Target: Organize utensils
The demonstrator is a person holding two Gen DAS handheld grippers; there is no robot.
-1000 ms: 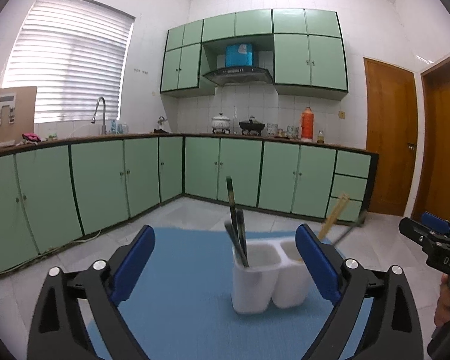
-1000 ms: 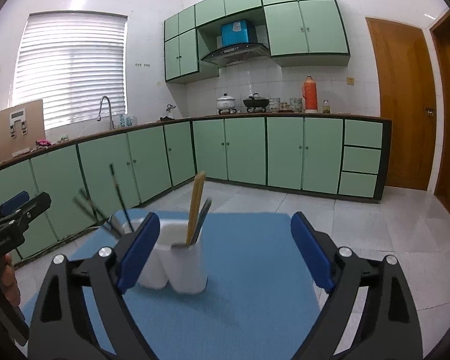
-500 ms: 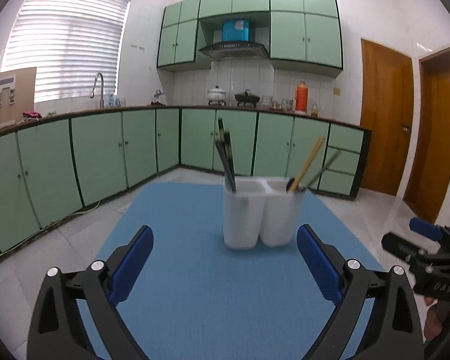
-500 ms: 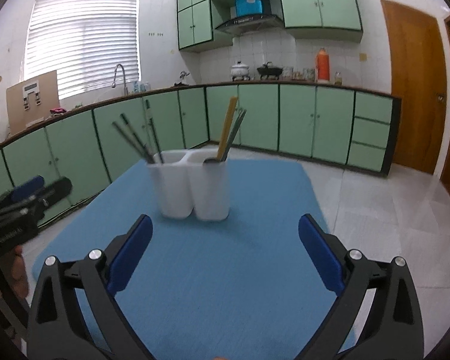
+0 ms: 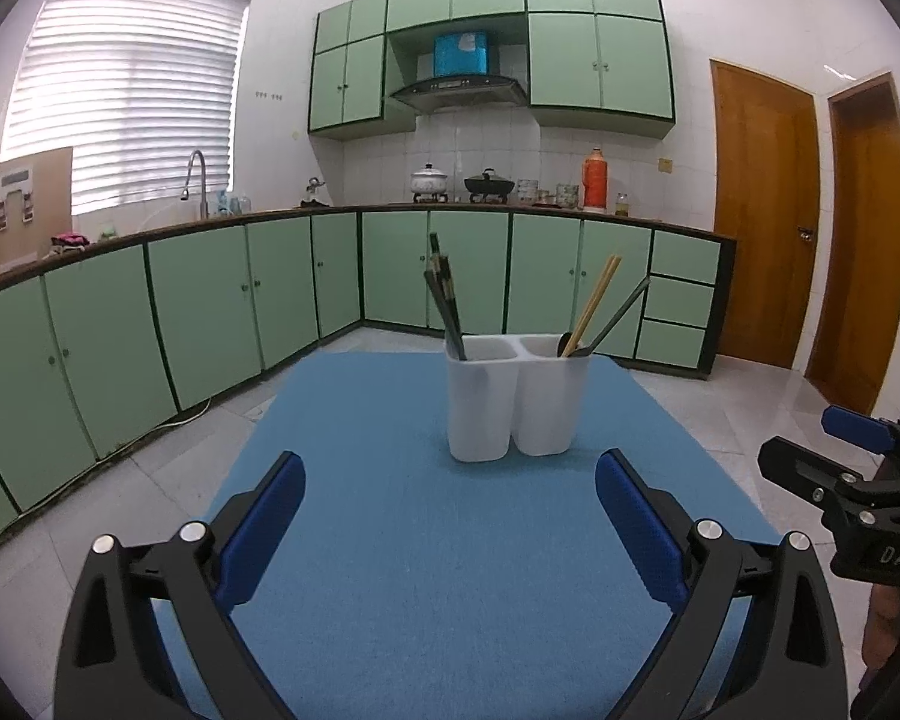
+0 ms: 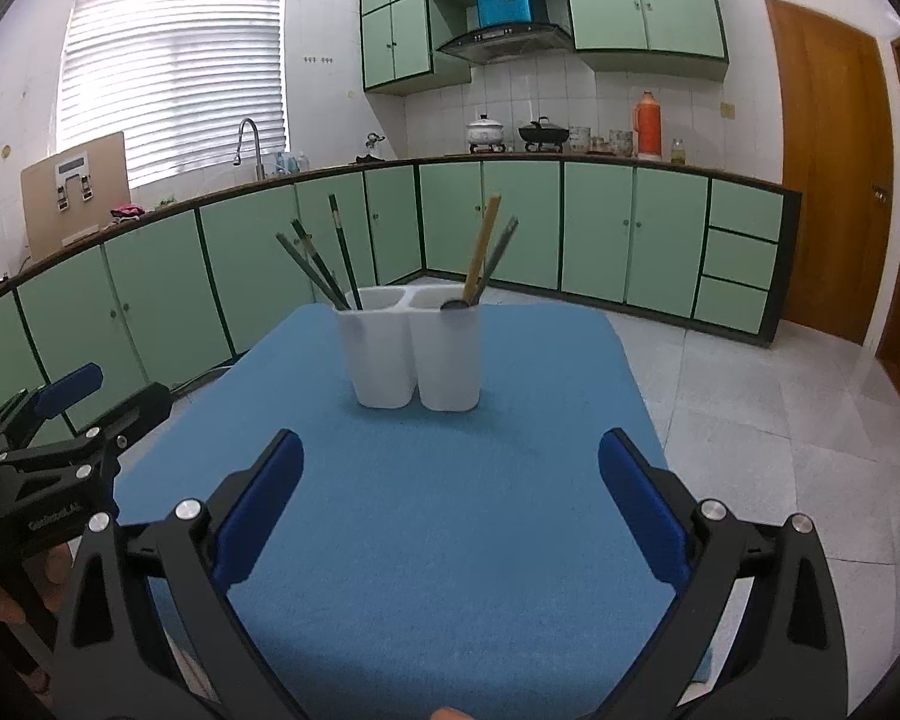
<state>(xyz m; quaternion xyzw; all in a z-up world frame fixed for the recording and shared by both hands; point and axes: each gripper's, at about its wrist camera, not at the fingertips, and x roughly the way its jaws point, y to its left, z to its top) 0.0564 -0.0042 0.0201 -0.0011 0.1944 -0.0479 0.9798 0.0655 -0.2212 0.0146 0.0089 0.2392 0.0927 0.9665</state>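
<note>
A white two-compartment utensil holder (image 5: 515,399) stands upright on the blue mat (image 5: 450,540), also in the right wrist view (image 6: 415,355). Its left compartment holds dark chopsticks (image 5: 444,300) (image 6: 321,264). Its right compartment holds wooden chopsticks (image 5: 594,303) (image 6: 484,246) and a metal spoon (image 5: 615,315) (image 6: 492,264). My left gripper (image 5: 450,516) is open and empty, well short of the holder. My right gripper (image 6: 450,498) is open and empty, also short of it. Each gripper shows at the edge of the other's view.
The blue mat (image 6: 450,510) covers a table with tiled floor (image 5: 780,396) around it. Green cabinets (image 5: 210,300) and a counter line the far walls. Wooden doors (image 5: 762,210) stand at the right.
Both grippers have pulled back and risen from the holder, which now looks smaller and farther away. Both stay open and empty.
</note>
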